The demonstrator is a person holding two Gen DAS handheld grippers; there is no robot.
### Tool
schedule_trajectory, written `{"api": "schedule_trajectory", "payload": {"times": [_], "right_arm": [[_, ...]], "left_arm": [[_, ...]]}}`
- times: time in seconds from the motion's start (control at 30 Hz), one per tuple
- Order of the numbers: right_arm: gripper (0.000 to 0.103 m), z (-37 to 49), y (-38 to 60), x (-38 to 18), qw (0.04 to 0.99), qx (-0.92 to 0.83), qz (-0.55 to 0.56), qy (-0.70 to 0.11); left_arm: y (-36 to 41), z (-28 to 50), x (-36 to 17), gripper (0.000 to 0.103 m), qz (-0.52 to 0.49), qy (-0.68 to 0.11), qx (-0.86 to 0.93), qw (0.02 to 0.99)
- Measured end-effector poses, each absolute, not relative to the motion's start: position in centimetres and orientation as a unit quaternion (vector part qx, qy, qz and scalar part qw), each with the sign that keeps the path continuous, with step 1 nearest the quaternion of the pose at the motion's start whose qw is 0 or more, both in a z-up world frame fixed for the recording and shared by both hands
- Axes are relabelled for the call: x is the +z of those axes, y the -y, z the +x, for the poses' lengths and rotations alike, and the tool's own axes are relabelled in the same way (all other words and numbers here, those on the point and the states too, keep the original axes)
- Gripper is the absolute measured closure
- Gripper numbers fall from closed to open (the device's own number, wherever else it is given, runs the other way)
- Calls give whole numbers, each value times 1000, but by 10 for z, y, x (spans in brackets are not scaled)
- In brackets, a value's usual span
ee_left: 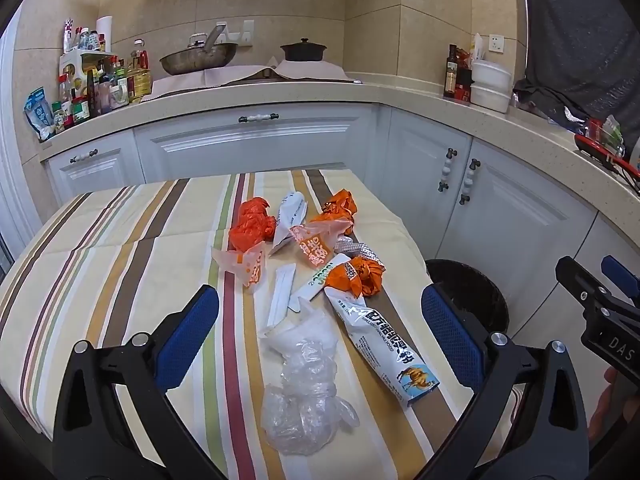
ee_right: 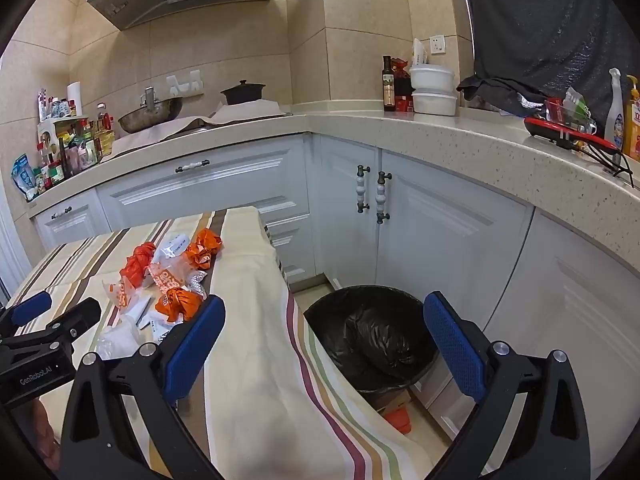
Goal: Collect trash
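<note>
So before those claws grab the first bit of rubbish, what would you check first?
1. Left gripper open, nothing between the jaws: ok.
2. Right gripper open and empty: ok.
3. Crumpled clear plastic lies unobstructed ahead of the left gripper: ok.
4. Black-lined bin beside the table, mouth open: ok.
5. The two grippers are apart: ok.
6. Room left in the bin: cannot tell.
</note>
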State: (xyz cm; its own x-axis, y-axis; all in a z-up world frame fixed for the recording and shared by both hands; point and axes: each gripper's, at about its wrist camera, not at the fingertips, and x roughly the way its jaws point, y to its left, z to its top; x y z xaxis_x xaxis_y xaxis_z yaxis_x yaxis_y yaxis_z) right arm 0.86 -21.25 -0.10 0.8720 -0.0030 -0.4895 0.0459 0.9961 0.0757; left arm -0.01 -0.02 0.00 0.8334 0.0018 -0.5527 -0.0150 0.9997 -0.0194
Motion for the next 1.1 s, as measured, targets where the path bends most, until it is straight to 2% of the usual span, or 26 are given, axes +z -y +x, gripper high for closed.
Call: {"api": "schedule_trajectory", "payload": {"times": [1.1], "right_arm": [[6, 8, 213, 0, 967, -13, 42, -250]], "left_arm": [[-3, 1, -3, 4, -17, -294, 3, 956]]}}
